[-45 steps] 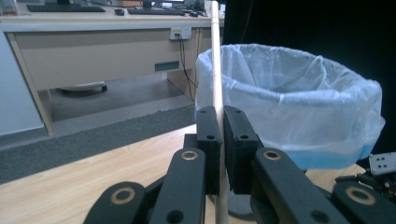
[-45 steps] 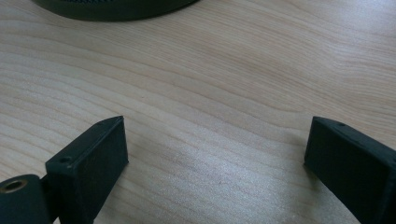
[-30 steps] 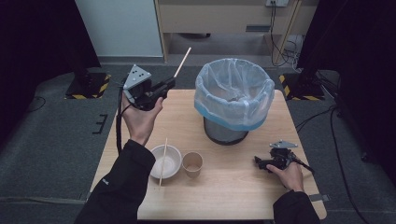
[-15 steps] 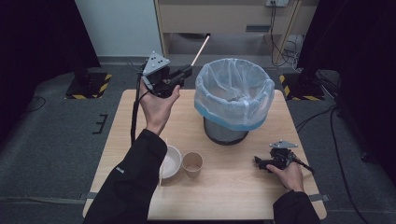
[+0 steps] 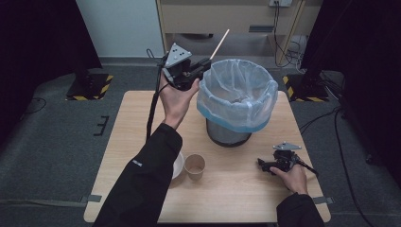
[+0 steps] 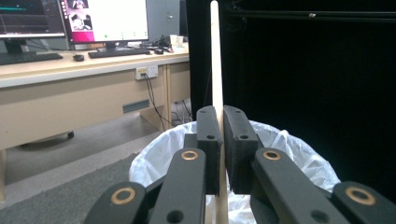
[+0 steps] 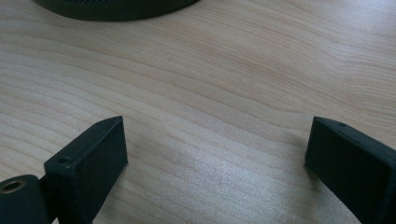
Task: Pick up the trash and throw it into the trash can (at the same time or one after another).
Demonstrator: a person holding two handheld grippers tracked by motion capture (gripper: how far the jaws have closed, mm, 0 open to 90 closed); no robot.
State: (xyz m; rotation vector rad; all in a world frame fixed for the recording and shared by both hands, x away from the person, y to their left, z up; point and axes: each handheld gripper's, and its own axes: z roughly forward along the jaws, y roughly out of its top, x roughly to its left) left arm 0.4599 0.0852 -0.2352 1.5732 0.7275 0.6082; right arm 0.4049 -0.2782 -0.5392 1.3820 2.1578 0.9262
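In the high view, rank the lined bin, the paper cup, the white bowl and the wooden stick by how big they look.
1. Lined bin, by far the largest.
2. White bowl: probably next, but a sleeve covers most of it.
3. Paper cup.
4. Wooden stick: thinnest, and partly hidden in the left tongs, so its length is unsure.

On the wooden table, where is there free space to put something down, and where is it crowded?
Free patches on the wooden table: the far-left corner behind the left sleeve, and the near edge between the paper cup and the right gripper. Crowded: the middle, with the lined trash bin, and near left, where the white bowl touches the sleeve.
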